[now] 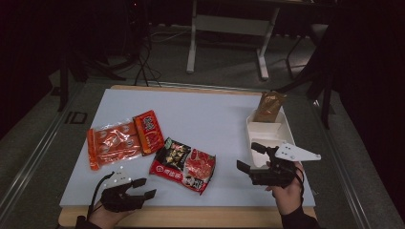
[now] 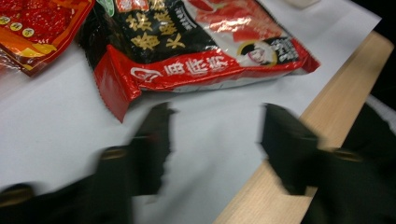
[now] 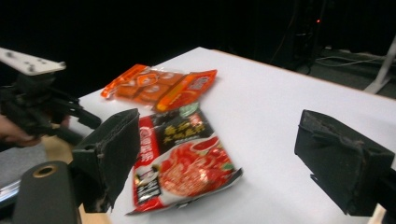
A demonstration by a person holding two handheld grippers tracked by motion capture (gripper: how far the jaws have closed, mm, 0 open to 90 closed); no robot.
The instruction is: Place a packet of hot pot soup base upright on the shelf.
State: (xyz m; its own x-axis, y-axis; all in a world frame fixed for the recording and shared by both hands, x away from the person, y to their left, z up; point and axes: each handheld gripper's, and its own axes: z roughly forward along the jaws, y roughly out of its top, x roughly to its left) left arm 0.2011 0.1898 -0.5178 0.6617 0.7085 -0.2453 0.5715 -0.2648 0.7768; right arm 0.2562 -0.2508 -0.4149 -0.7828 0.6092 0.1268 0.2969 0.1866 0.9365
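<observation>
While the red-and-black packet (image 1: 183,165) lay flat on the white table (image 1: 210,119), it was framed from both sides by the tools. The left tool (image 1: 144,188) was held just beside the packet's near left corner, above the table's wooden front edge, its jaws partly apart with nothing between them; in the left gripper view the packet (image 2: 196,46) was seen just beyond the jaw tips, not touched. The right tool (image 1: 250,157) was held to the right of the packet, a stretch of bare table apart, its jaws spread wide and empty. An orange packet (image 1: 123,138) was seen just left of the red-and-black packet, and a white tray (image 1: 267,131) well to its right.
</observation>
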